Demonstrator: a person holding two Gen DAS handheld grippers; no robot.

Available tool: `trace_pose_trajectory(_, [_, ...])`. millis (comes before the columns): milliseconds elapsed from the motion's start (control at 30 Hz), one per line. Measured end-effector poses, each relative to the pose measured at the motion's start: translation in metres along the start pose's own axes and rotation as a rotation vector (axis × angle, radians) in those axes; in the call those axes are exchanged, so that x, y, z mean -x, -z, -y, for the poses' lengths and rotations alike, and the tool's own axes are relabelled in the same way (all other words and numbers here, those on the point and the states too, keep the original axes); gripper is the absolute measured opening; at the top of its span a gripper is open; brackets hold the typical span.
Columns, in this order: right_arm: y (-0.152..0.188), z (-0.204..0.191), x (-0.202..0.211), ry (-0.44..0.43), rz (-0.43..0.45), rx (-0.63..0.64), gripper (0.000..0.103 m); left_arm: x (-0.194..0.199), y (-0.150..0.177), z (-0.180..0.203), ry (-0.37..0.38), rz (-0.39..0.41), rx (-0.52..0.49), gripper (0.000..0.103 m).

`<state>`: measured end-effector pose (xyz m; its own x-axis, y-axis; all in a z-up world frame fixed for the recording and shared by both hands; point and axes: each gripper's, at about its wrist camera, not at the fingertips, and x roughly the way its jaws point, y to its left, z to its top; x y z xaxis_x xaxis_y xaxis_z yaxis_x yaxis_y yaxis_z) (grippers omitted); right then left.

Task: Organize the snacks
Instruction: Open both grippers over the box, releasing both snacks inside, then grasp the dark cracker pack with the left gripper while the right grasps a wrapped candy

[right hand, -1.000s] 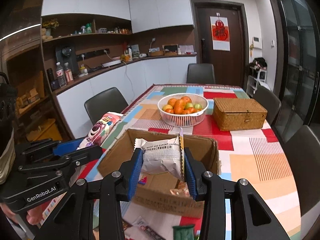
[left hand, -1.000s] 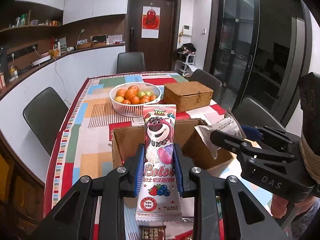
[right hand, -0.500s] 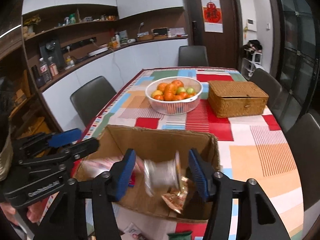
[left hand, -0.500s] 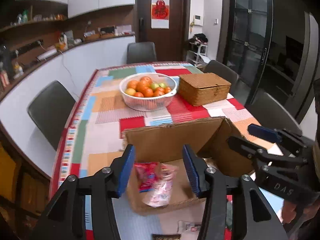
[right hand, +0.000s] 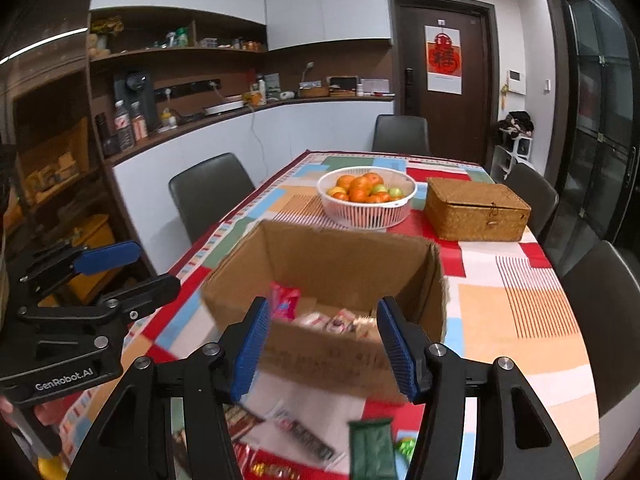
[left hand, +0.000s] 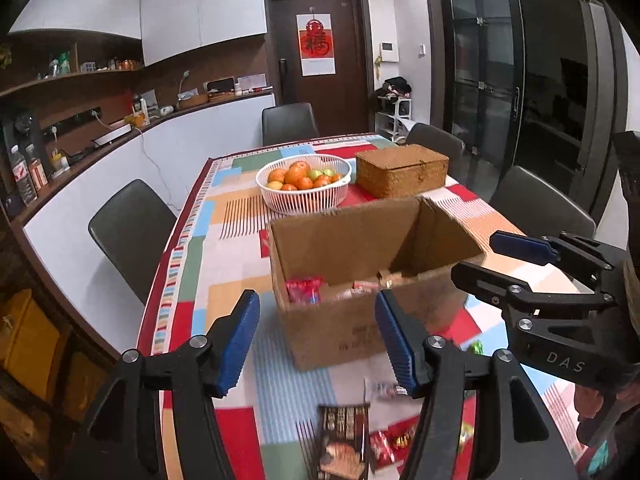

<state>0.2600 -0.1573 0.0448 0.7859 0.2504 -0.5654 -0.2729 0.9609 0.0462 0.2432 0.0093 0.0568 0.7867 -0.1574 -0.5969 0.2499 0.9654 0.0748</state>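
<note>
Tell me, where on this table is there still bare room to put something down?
The cloth left of the cardboard box, toward the dark chair, is bare, and so is the striped stretch right of the box, in front of the wicker box. Between the fruit basket and the cardboard box it is tight. The near edge is crowded with loose snack packets.

"DAS" shows on the right gripper (left hand: 524, 256); "GenRobot.AI" is printed on the left gripper (right hand: 120, 268); a red 福 poster (left hand: 315, 45) hangs on the door.
</note>
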Motion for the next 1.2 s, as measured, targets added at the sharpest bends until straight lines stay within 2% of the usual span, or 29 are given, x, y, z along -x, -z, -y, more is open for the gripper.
trace_pose_trajectory(167, [0.024,-0.01,0.011,-0.032,-0.021,-0.007,0.057,0.013,0.026,0.004,0.006,-0.015,-0.001,0.062])
trace_pose_trajectory(333, [0.05,-0.019,0.012,-0.059,-0.062,-0.004,0.057,0.011,0.055,0.004,0.02,-0.063,0.013,0.062])
trace_pose_trajectory(667, [0.101,-0.026,-0.011,-0.083,-0.2,-0.02,0.057,-0.008,0.107,0.004,0.063,-0.182,0.051,0.062])
trace_pose_trajectory(900, [0.133,-0.029,-0.025,-0.096,-0.296,-0.02,0.057,-0.023,0.13,0.006,0.085,-0.241,0.024,0.063])
trace_pose_trajectory(1200, [0.154,-0.03,-0.047,-0.092,-0.365,-0.025,0.056,-0.045,0.144,0.005,0.126,-0.277,0.0,0.063])
